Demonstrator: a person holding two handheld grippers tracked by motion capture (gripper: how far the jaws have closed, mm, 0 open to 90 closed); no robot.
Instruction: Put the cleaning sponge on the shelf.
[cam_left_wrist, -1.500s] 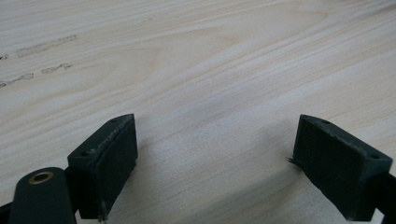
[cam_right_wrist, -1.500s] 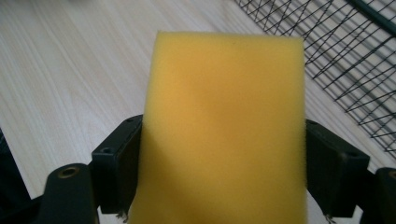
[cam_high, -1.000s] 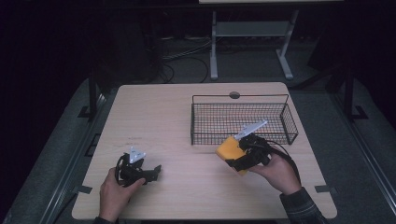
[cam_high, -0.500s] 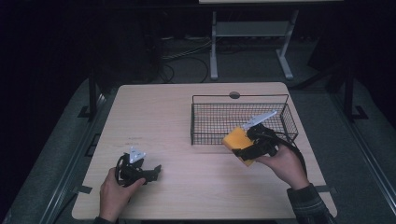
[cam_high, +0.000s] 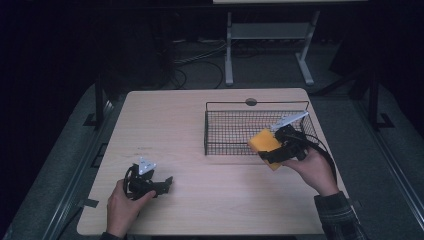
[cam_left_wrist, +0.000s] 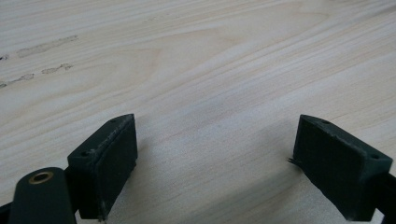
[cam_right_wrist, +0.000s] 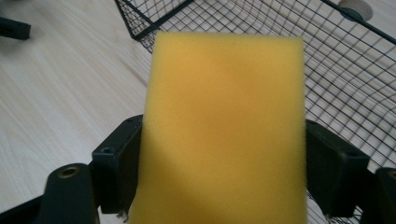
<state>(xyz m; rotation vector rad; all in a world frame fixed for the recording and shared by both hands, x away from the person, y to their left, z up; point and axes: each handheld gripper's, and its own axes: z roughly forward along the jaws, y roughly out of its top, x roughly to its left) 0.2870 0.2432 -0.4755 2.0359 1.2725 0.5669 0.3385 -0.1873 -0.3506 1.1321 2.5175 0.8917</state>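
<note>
Right gripper (cam_high: 272, 156) fingers clenched across yellow sponge (cam_high: 265, 141), long axis pointing into wire basket (cam_high: 235, 131) just ahead over near rim; left gripper (cam_high: 162, 184) released on counter (cam_high: 200, 210).

Light wood table (cam_high: 200, 130) with a round cable hole (cam_high: 251, 102) at its far edge, carrying a black wire basket (cam_high: 235, 131) just ahead of the right gripper (cam_high: 267, 152), left gripper (cam_high: 162, 184) resting on the near corner, faint smudges (cam_left_wrist: 44, 46) ahead of it.
</note>
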